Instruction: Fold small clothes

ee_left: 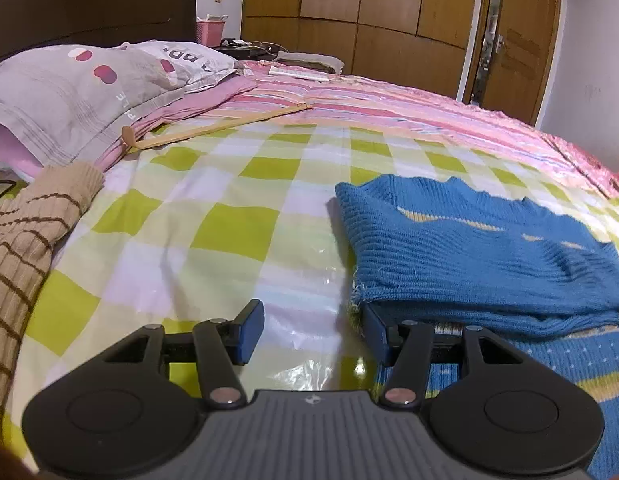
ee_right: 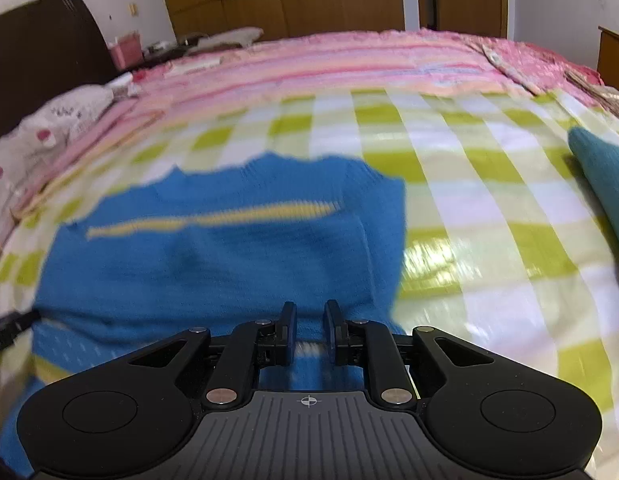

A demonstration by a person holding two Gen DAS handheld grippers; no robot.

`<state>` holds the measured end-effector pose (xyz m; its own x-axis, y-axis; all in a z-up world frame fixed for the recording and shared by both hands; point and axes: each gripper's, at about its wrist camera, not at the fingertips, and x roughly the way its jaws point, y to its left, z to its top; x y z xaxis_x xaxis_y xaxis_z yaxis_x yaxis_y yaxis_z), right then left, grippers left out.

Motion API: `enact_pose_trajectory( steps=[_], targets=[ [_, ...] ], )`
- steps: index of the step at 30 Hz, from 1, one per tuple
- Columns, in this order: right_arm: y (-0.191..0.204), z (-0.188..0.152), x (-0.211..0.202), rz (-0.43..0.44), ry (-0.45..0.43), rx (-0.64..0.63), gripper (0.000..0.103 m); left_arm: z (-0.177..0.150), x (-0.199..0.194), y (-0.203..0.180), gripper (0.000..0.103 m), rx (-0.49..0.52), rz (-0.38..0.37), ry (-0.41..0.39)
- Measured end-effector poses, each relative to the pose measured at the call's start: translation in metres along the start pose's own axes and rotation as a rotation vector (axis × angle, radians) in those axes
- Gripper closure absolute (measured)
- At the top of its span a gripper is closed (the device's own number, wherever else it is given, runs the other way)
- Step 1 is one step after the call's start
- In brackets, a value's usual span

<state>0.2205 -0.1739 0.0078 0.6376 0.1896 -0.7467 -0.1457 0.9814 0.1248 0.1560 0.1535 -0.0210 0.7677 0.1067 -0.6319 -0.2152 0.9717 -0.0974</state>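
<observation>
Sweater: I see the blue ribbed knit sweater with yellow bands (ee_left: 481, 256) lying partly folded on the bed, toward its near edge, on the green-and-white checked sheet (ee_left: 213, 216).
Left gripper (ee_left: 313, 330): my left tool stands with its jaws wide apart over the bare sheet; its right blue pad sits just at the sweater's frayed left edge, nothing pinched between the pads.
Right gripper (ee_right: 309, 330): its jaws are drawn close together with a fold of the blue knit running between them; the view is blurred, so I cannot tell whether the pads actually press the cloth.
Other clothes: a beige ribbed sweater with brown stripes (ee_left: 25, 248) lies at the bed's left edge; a teal knit piece (ee_right: 605, 184) lies at the right edge.
Writing: the grey pillowcase with maroon dots (ee_left: 81, 92) at the head of the bed carries printed letters, too folded and tilted for me to read.
Containers: a pink slatted basket (ee_left: 211, 30) stands beyond the head corner; I cannot make out its contents.
Stick: a long pale wooden rod (ee_left: 213, 128) lies beside the pillow on the pink striped cover (ee_left: 409, 108).
</observation>
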Motion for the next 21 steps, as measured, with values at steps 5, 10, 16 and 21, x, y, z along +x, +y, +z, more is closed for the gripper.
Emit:
enact_pose_trajectory(
  steps=[5, 10, 16, 21],
  targets=[
    [-0.007, -0.008, -0.015, 0.013, 0.003, 0.042, 0.085, -0.004, -0.006, -0.001, 0.044, 0.022, 0.017, 0.007],
    [-0.018, -0.027, -0.039, 0.05, 0.01, 0.061, 0.085, -0.011, -0.013, -0.007, 0.043, 0.054, 0.008, 0.051],
    [-0.035, -0.059, -0.059, 0.086, 0.062, 0.112, 0.085, -0.026, -0.032, -0.023, 0.043, 0.113, -0.003, 0.09],
    [-0.043, -0.08, -0.074, 0.116, 0.083, 0.134, 0.085, -0.039, -0.057, -0.027, 0.043, 0.125, -0.019, 0.138]
  ],
)
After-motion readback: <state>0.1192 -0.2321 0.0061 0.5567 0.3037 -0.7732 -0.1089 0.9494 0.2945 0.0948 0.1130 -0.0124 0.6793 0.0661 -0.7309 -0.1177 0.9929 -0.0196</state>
